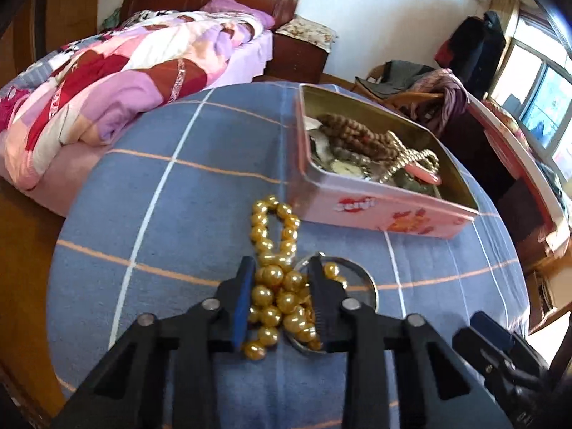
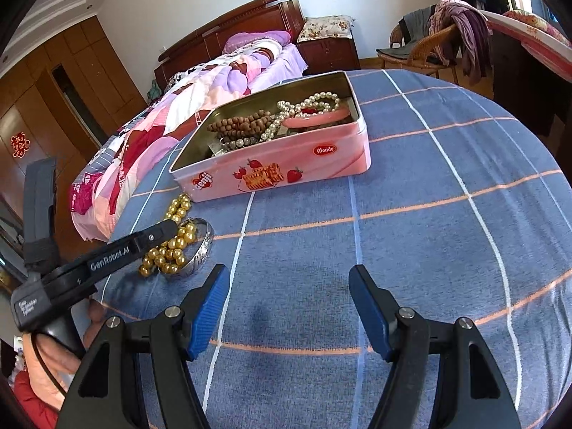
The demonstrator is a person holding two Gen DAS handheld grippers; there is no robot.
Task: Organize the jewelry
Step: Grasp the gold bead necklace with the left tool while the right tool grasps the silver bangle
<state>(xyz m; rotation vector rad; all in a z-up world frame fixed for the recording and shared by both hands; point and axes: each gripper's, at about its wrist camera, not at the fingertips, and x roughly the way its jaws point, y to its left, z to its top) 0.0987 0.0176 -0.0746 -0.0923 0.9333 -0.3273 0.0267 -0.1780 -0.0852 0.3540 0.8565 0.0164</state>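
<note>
The gold bead necklace (image 1: pixel 277 287) lies heaped on my blue checked tabletop (image 2: pixel 411 232), partly in a silver bangle (image 2: pixel 202 255), near the pink tin (image 2: pixel 286 164). My left hand-held gripper (image 1: pixel 280 268) pinches its beads; my right hand-held gripper (image 2: pixel 289 279) hovers wide, empty.

The left gripper (image 1: pixel 280 268) tilted downward, its fingers drawn narrow, seemingly pressing something. The right gripper (image 2: pixel 289 279), beside it, hung with fingers parted, holding nothing.
</note>
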